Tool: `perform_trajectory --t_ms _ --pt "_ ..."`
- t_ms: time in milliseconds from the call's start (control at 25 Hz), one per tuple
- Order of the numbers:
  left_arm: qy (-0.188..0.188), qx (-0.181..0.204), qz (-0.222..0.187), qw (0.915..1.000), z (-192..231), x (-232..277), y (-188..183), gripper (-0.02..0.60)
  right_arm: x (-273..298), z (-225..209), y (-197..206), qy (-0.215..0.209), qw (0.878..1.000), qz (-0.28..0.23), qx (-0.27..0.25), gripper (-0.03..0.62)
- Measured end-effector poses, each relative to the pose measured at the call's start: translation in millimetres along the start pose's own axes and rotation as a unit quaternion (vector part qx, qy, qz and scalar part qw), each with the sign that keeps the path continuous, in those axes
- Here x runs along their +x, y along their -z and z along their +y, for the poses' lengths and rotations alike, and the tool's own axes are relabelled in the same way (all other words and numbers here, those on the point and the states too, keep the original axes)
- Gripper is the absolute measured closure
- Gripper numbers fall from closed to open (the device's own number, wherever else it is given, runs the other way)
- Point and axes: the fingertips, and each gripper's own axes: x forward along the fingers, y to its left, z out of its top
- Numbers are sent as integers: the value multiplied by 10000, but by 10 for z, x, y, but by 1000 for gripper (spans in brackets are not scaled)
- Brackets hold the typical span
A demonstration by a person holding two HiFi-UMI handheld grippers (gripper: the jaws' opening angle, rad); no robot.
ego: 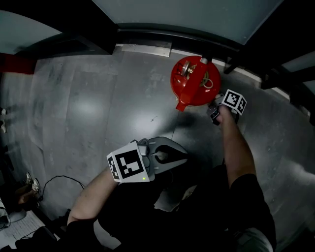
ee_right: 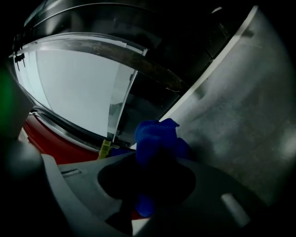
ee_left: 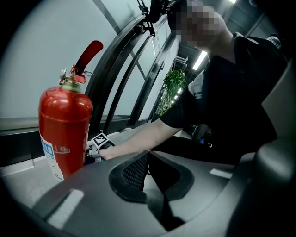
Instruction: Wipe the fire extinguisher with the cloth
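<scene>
Standing upright on the floor, the fire extinguisher (ego: 195,81) is a glossy red cylinder. From the head view only its round top shows, with a brass-coloured valve, a wire ring and a red lever pointing toward the person. The left gripper view shows it side-on: the lever curves up above a brass neck, and a pale label with blue print sits low on the body.

The right gripper (ego: 214,111) is held low, just beside the extinguisher's right side. Its jaws are clamped on a bunched blue cloth (ee_right: 155,139), which bulges out past the tips. Red metal shows close beside the jaws in the right gripper view, but whether the cloth touches it cannot be told.

The left gripper (ego: 173,155) hangs well apart from the extinguisher, over the person's lap. Its jaws are pressed together with nothing between them.

The floor (ego: 98,108) is grey concrete, mottled and slightly shiny, with a soft patch of reflected light. The extinguisher stands near the foot of a glazed wall (ego: 197,15) with dark frames, where a pale metal strip (ego: 142,48) runs along the base. A thin black cable (ego: 61,180) loops on the floor at the left. A green plant (ee_left: 169,90) shows behind the person's arm in the left gripper view.
</scene>
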Motion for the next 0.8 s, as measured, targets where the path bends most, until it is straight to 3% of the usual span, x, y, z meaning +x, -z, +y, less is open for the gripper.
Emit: perform_trajectory --t_ms 120,200,320,480,600,800 --pt "52 24 -14 10000 16 48 -37 572 -87 -216 79 669 9973 215 -225 502" --pt "152 91 -73 9998 13 90 -108 572 -212 -273 74 886 9948 243 -451 501" --pt "377 313 -167 9987 -10 138 -305 572 -566 -158 -86 839 9953 -1 -490 502" --pt "292 352 -498 9977 -93 25 -853 572 -1403 549 -285 676 9919 -181 -1061 502" --pt "-445 -110 -1053 9934 -178 -322 -1518 572 -2194 1376 -320 611 9839 -362 -1640 502" --pt "-2156 -287 -1317 9671 -494 -1252 -2587 572 -3547 3136 -314 431 9676 -978 -2286 501"
